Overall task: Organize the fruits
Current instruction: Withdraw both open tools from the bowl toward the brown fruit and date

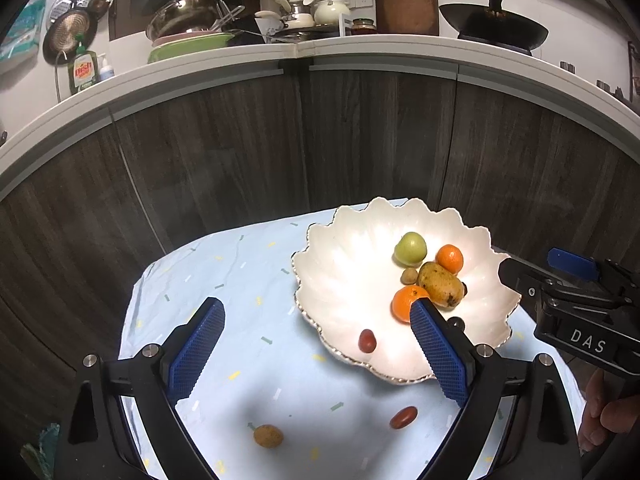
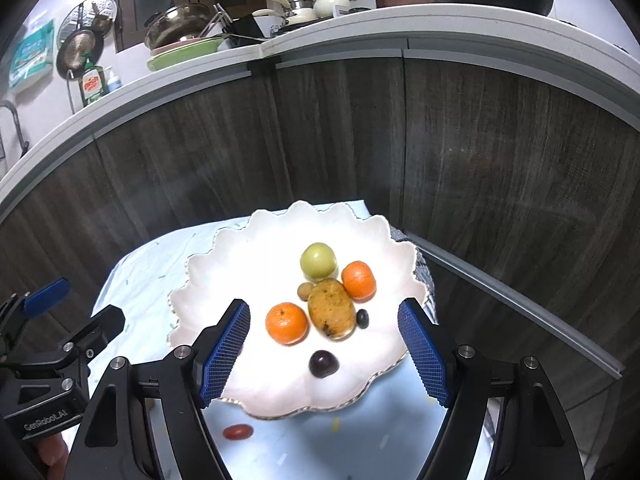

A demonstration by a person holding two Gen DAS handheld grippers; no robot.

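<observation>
— Where's the fruit?
— On the pale blue tablecloth (image 1: 240, 280): my left gripper (image 1: 316, 354) and right gripper (image 2: 324, 354) gape empty; shell dish (image 1: 352, 248) at one o'clock, dark cabinets (image 1: 240, 152) behind.
— Strays?
— Red date (image 1: 403, 417) and brown fruit (image 1: 268, 436), six o'clock.

Bright overhead light blows out white dish (image 2: 248, 376), glare washing detail; soft shadow across tabletop (image 1: 248, 404); cabinets dim; fisheye bends, darkens edges.
</observation>
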